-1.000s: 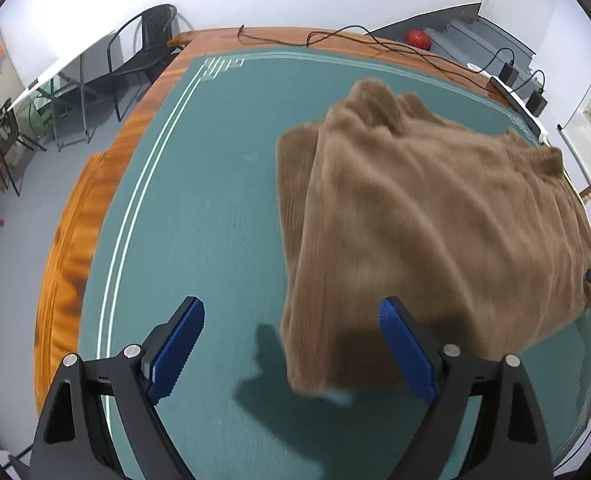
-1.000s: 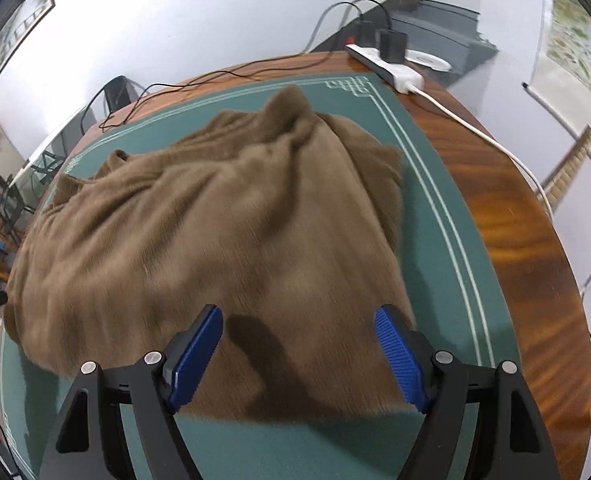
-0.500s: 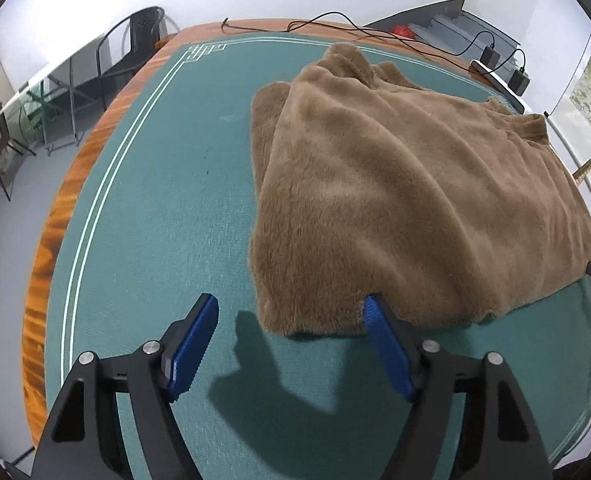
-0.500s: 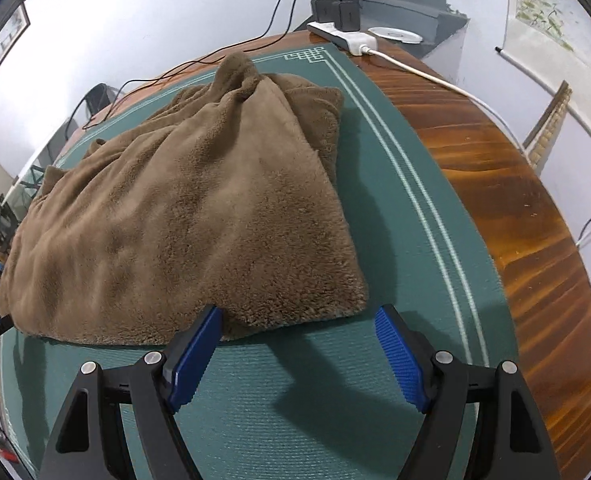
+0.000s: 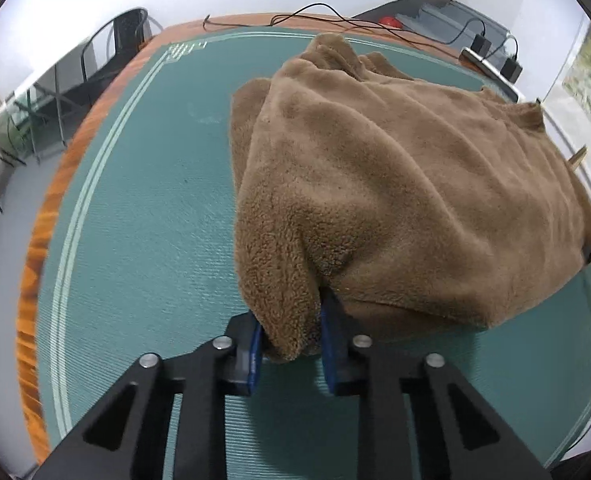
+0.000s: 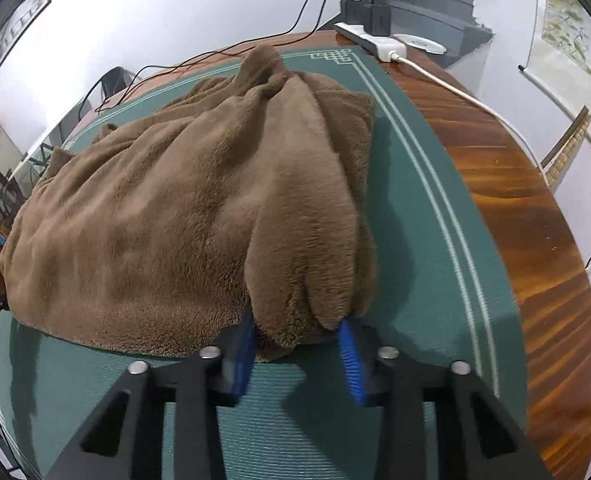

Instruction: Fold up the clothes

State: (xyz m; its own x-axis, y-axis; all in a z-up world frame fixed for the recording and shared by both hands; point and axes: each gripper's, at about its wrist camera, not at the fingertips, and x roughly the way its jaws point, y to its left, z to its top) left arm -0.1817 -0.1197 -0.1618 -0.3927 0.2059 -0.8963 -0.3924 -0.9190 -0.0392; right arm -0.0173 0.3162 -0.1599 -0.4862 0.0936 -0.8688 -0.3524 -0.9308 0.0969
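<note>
Left wrist: hand-held gripper (image 5: 291, 346) closing on brown fleece (image 5: 395, 200); right (image 6: 297, 354) same; no legible text.

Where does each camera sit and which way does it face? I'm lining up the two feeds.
Left wrist: on the left hand-held gripper, looking steeply down along its blue pads closing on the near left corner of the brown fleece garment.
Right wrist: on the right hand-held gripper, angled down, pads closing on the near right corner.
Shared: garment, green mat, power strip.

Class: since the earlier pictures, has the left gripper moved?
Yes. The left gripper has come forward over the green mat to the brown garment; its jaws are closing on that corner.
</note>
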